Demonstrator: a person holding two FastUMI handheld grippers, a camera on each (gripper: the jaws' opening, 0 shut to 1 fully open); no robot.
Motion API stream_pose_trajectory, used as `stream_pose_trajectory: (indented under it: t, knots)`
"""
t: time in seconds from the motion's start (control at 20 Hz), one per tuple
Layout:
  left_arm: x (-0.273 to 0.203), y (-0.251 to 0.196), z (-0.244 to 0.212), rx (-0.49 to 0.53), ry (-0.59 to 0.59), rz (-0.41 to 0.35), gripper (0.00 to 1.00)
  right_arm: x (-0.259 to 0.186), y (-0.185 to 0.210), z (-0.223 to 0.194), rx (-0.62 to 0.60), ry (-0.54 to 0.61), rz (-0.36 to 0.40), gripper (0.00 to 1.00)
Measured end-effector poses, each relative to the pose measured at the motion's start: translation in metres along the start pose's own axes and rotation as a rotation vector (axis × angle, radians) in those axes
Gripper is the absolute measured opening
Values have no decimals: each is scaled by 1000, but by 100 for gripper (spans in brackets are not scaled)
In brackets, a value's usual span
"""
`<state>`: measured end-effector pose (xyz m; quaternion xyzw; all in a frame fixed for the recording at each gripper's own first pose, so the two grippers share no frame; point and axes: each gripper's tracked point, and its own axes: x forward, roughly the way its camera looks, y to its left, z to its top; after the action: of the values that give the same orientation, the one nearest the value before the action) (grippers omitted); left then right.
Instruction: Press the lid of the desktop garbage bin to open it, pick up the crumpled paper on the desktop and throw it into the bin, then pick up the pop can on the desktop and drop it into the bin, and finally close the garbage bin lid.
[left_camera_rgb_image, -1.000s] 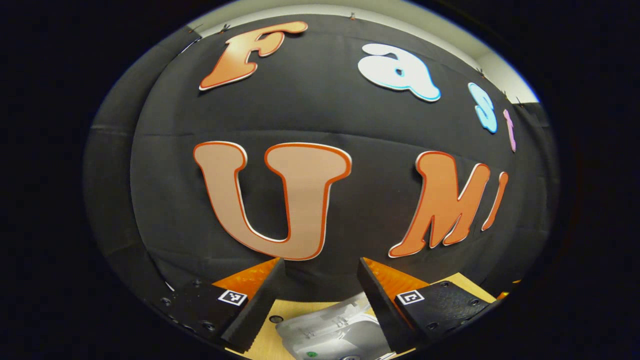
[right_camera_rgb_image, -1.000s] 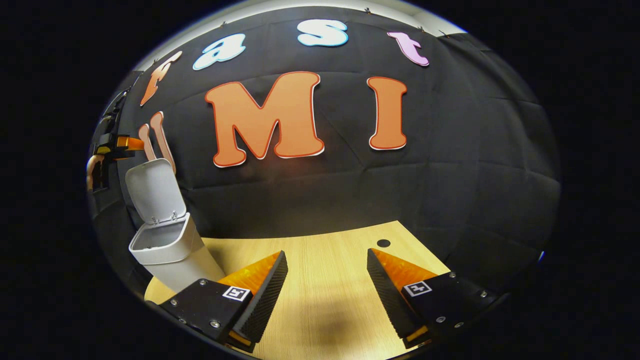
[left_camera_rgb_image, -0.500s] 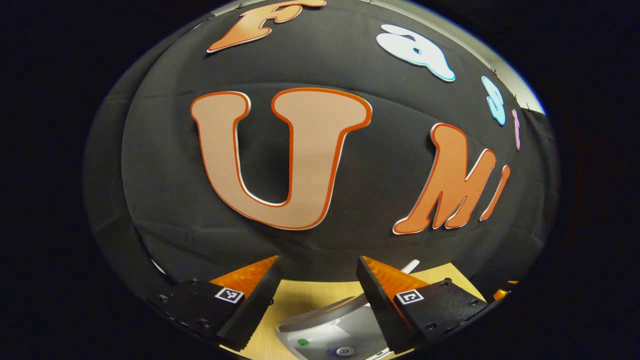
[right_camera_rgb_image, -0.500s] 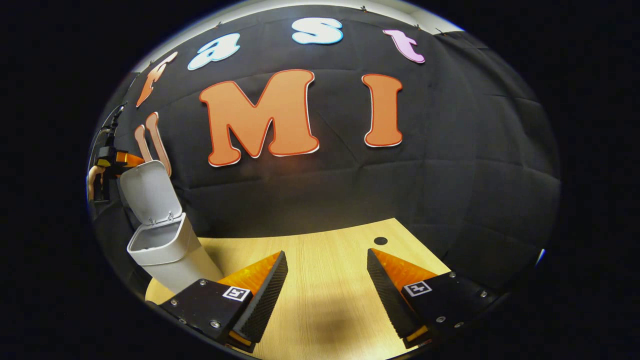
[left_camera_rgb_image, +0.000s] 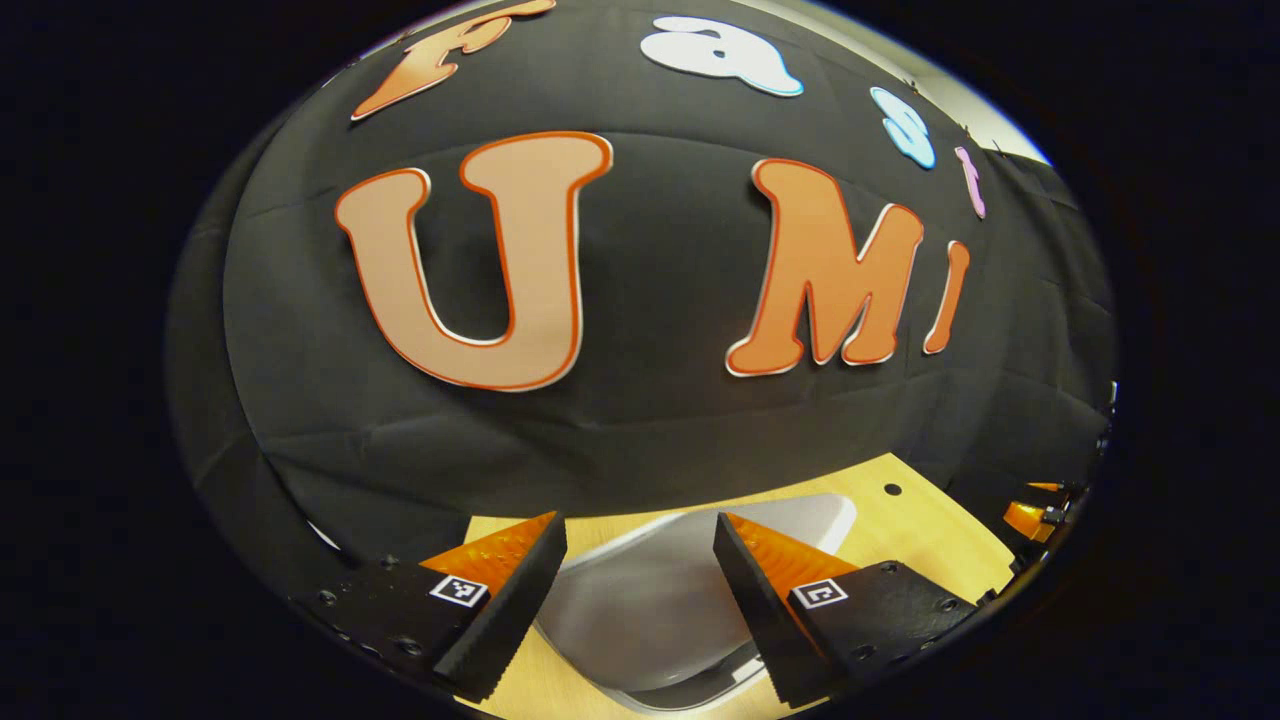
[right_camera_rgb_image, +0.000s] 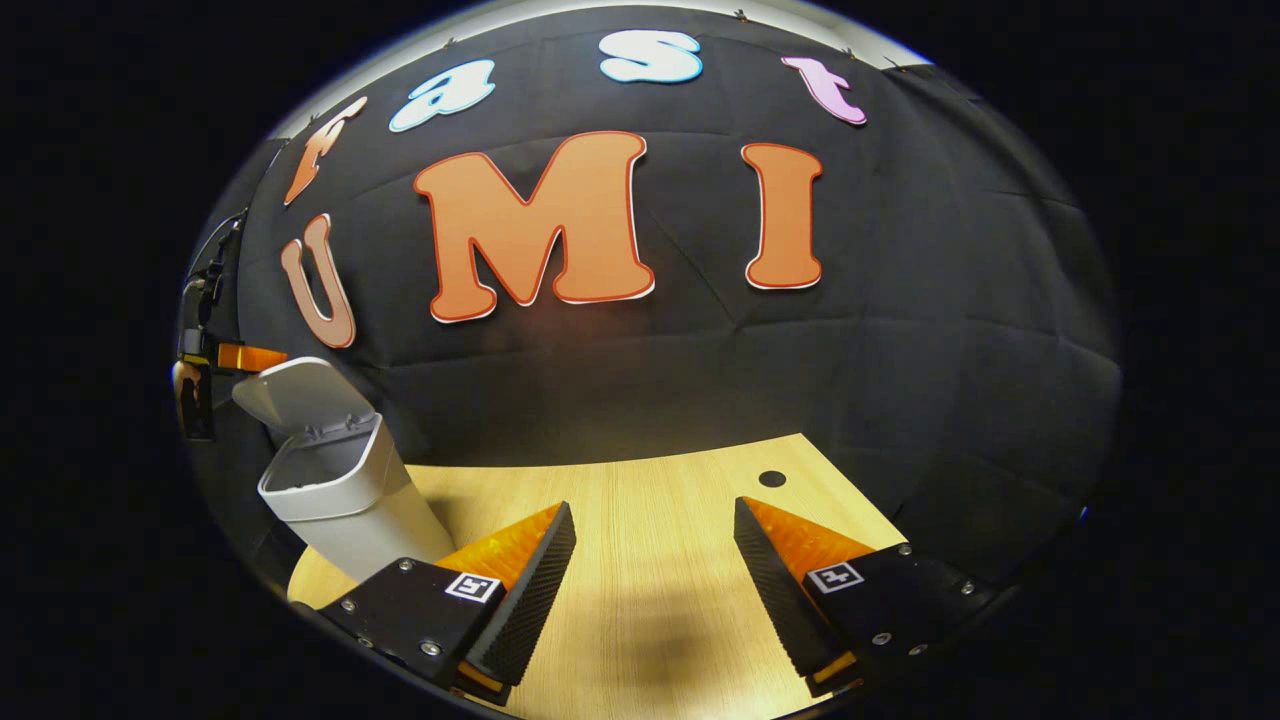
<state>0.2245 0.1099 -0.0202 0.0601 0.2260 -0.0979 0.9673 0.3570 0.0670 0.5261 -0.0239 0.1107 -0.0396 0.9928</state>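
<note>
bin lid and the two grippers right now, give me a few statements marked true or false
1. The bin lid is shut flat on the bin. False: it is tilted partway up, with the opening showing.
2. The right gripper is open and holds nothing. True.
3. A pop can stands on the table in front of the right gripper. False: bare wood lies between its fingers.
4. In the left gripper view, the lid lies between the fingers of the open left gripper. True.
5. The bin stands on the table. True.
</note>
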Motion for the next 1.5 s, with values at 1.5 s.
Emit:
stream_pose_trajectory:
  t: [1.5]
  knots:
    - [-9, -38, -114, 13, 85, 29, 96, -3, -5, -18, -35, 69, 55, 100]
